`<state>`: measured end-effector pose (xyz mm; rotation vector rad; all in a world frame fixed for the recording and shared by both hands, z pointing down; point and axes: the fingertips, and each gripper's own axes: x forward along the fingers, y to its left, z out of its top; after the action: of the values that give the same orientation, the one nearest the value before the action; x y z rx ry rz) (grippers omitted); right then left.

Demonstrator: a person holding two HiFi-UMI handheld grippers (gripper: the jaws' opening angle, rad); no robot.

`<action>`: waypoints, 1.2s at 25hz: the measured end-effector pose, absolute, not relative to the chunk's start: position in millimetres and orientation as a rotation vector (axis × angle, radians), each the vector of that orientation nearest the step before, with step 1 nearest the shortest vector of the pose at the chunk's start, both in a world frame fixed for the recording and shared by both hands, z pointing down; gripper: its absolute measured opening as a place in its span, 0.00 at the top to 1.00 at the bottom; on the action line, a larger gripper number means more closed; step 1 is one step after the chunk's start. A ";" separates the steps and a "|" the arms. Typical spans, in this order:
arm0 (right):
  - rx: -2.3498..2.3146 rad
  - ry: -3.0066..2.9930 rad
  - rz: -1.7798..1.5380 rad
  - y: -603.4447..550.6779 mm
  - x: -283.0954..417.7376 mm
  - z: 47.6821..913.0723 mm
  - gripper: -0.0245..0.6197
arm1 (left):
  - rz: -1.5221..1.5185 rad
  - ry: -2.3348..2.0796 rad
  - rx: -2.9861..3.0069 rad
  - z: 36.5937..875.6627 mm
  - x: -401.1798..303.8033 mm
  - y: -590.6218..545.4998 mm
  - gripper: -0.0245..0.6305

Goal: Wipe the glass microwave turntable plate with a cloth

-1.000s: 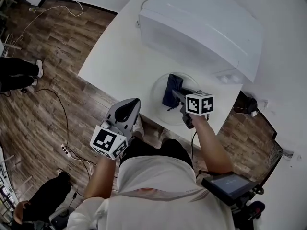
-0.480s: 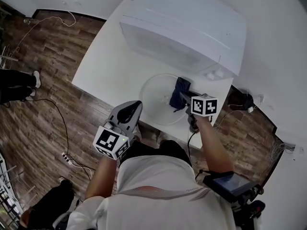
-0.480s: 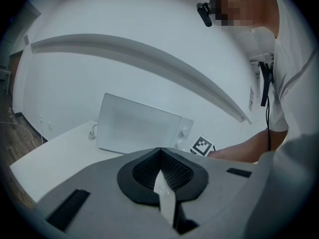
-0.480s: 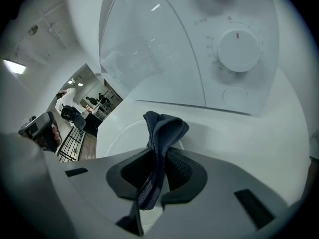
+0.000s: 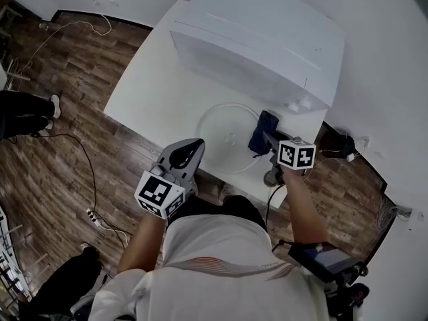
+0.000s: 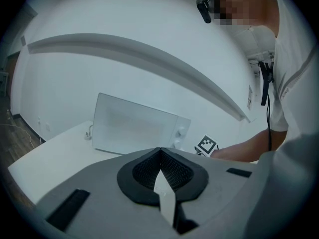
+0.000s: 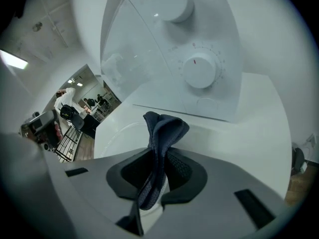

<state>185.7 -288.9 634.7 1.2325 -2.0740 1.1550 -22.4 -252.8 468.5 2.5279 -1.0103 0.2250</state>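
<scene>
Holding a dark blue cloth (image 5: 263, 131) firmly between its closed jaws, the right gripper (image 5: 270, 140) stands at the 3 o'clock edge of the glass turntable plate (image 5: 224, 139), which lies flat on the white table (image 5: 157, 89) just in front of the microwave (image 5: 261, 39). In the right gripper view the cloth is bunched into a narrow fold that rises out of the jaws, and its long axis runs along the jaws, towards the 12 o'clock of that view, where the microwave dials are. The cloth seems to rest on the rim of the glass, but from above I cannot tell surely if it presses on it or only hangs over it. The unwiped part of the plate, its centre and far side, lies at about 9 to 10 o'clock from the right gripper, so I judge that the coming stroke must go in that direction across the glass. The left gripper (image 5: 192, 147) is at the 7 o'clock side of the plate, near the table edge and apart from the glass; its jaws are together with nothing between them. It is near enough to steady the plate if the plate slides, but the right gripper is the one at work.
</scene>
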 end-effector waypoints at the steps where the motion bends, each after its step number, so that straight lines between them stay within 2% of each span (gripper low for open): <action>1: 1.238 -2.132 1.142 -289.0 179.9 623.2 0.86 | 0.226 -1.013 2.526 468.0 -23.0 -252.9 0.95; 7: 1.321 -2.592 0.832 -276.5 138.3 498.3 0.87 | 0.223 -1.051 2.518 466.1 -33.5 -253.9 0.95; 12: 1.150 -2.871 0.644 -251.0 76.8 428.5 0.87 | 0.233 -1.087 2.500 468.9 -51.1 -254.7 0.95; 20: 0.912 -2.787 0.795 -226.1 0.5 477.8 0.87 | 0.238 -1.136 2.468 473.7 -82.9 -250.1 0.95; 30: 0.828 -2.483 1.153 -227.8 -46.5 582.5 0.87 | 0.251 -1.145 2.407 492.1 -114.4 -238.4 0.95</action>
<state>-46.5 -227.8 582.5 0.8275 -2.4827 1.1533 -114.4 -238.4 492.1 2.4075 -1.1453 0.2506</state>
